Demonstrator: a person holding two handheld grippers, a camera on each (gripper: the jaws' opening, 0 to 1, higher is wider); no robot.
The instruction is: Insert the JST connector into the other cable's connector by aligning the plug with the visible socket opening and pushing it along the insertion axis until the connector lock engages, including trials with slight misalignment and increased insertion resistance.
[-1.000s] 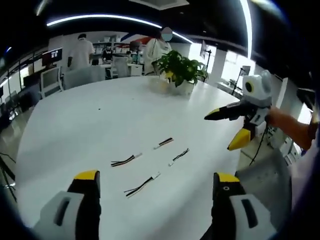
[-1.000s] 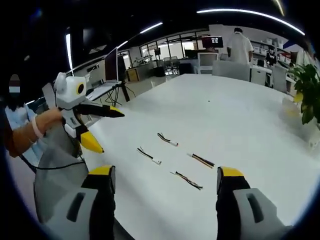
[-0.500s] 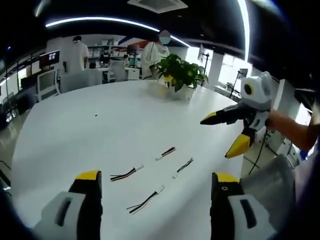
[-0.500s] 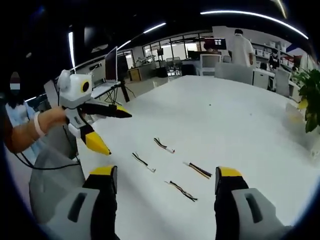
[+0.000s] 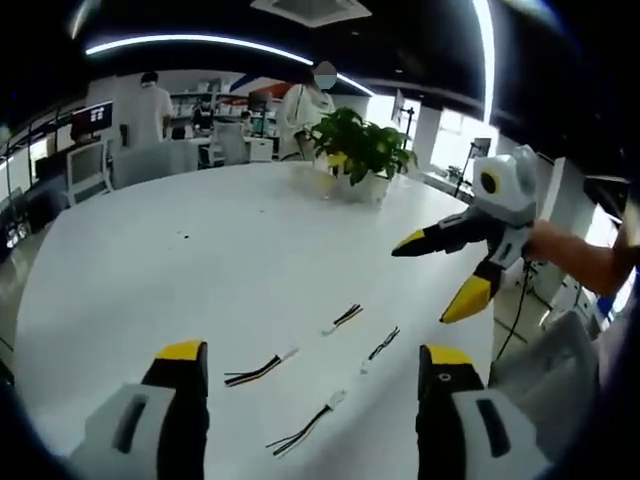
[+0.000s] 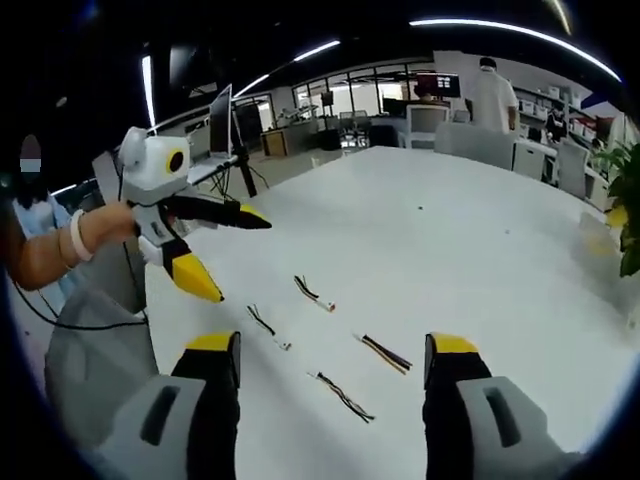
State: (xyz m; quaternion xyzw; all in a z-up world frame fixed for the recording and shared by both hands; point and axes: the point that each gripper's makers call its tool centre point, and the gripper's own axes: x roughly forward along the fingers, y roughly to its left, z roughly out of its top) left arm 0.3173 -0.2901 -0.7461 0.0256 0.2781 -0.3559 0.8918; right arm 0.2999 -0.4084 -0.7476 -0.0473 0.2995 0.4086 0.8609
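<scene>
Four short cables lie loose on the white desk (image 5: 150, 260), none joined. In the left gripper view we see one (image 5: 258, 369) nearest the left jaw, one (image 5: 305, 428) lowest between the jaws, one (image 5: 345, 319) further out and one (image 5: 381, 347) toward the right jaw. In the right gripper view the same four show as a cable (image 6: 263, 325) at left, one (image 6: 312, 293) beyond it, one (image 6: 384, 353) with reddish wires and one (image 6: 344, 396) closest to us. Each seems to end in a pale connector, though they are too small for us to tell plug from socket.

We judge this the approach step: nothing is picked up yet. The left gripper (image 5: 303, 358) hangs above the desk with jaws wide apart and empty; the right gripper (image 6: 332, 345) likewise, spread and holding nothing. Each also appears in the other's view, raised over the desk edge.

Next we need to lower each gripper onto a separate cable, pinching close behind its connector so plug and socket can then be faced along one axis.

A potted plant (image 5: 357, 145) stands at the far side, with people beyond.
</scene>
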